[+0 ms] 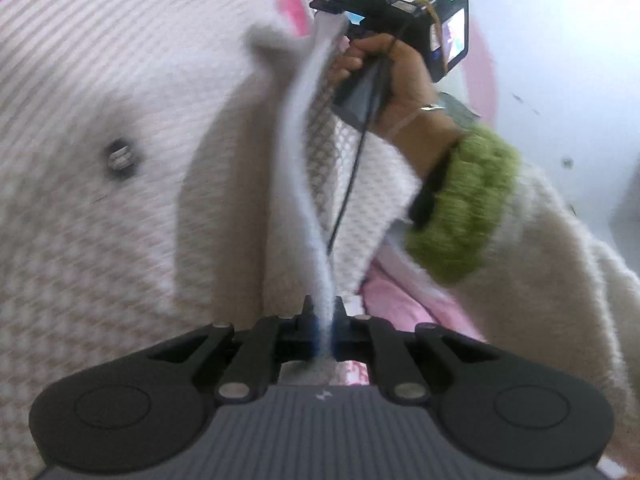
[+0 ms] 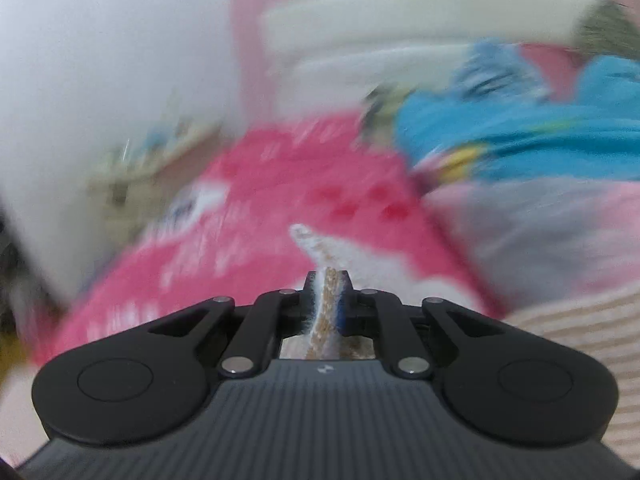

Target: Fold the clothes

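**Fingers closed on one knit edge, both sides**

Fingers, left [image 1: 324, 312]: closed tight on the white ribbed border of a cream-and-beige waffle-knit garment [image 1: 120, 100]. I read the grip as firm; the border runs straight out from the pinch.

Fingers, right [image 2: 327, 280]: likewise closed, pinching a fold of the same knit. In the left wrist view I see the right gripper [image 1: 332, 8] further along that border, with the person's right hand [image 1: 384, 72] on its handle, a fuzzy green cuff [image 1: 464, 204] at the wrist.

Garment: lifted by its border between the two grips, the body hanging and spreading left; a small dark button [image 1: 120, 158] shows on its face. Beneath it lies a pink patterned bedspread [image 2: 280, 184].

Other items: a bright blue cloth heap [image 2: 520, 128] far right on the bed.

Step, as I judge it: a lifted edge carried between both grips, mid-fold or being spread; heavy blur suggests motion.

Next move calls for: keeping the border taut and level while it travels, both grips holding until the knit lies flat.
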The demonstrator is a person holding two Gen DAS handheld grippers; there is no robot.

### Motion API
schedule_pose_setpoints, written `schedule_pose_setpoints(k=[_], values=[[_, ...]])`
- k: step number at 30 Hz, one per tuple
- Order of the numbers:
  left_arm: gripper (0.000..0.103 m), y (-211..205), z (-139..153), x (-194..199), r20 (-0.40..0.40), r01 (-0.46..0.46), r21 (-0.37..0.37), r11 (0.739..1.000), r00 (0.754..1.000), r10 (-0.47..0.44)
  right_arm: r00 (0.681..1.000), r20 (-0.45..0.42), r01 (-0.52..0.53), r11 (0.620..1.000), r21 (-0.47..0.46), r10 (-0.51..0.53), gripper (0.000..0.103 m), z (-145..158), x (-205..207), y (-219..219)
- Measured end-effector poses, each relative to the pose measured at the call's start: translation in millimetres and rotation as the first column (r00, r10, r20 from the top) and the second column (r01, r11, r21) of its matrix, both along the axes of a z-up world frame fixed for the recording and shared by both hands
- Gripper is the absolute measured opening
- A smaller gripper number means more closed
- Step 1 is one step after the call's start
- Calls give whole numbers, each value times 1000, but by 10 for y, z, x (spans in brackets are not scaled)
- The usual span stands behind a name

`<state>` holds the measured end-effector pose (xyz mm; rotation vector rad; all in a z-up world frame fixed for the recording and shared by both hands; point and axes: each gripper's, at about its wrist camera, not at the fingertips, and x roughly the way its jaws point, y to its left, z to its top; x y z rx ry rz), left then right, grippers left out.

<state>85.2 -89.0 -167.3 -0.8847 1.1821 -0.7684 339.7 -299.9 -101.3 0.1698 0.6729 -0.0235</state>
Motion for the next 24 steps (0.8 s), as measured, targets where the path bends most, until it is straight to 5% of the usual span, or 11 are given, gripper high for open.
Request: schedule_pose_setpoints(k=[3,6,10,15,19,22,24], values=[[9,79,-140,30,-76,4,6,1000,997,-3,972,-201,-136,988,-70,120,23,-295,158,217],[26,51,-202,57,-120,27,18,999,992,-25,975,-129,-182,983,-11,179,35,-58,-220,68],[64,14,-284,93,-179,59,34,998,983,-52,976,-30,-204,954,217,216,43,373,-1013,-558],[68,-32,-388,138,-252,99,50,994,964,-84,986,44,-163,862,479,162,46,705,-2268,-1498],[70,-69,-471,174,-309,132,61,989,945,-108,993,104,-111,753,648,57,46,942,-3193,-2238],[70,-148,-414,162,-309,163,93,982,943,-127,989,149,-114,745,658,19,46,1199,-3745,-2638],[70,-35,-345,34,-296,198,144,970,944,-149,994,101,-102,789,606,51,48,1290,-4031,-2723]])
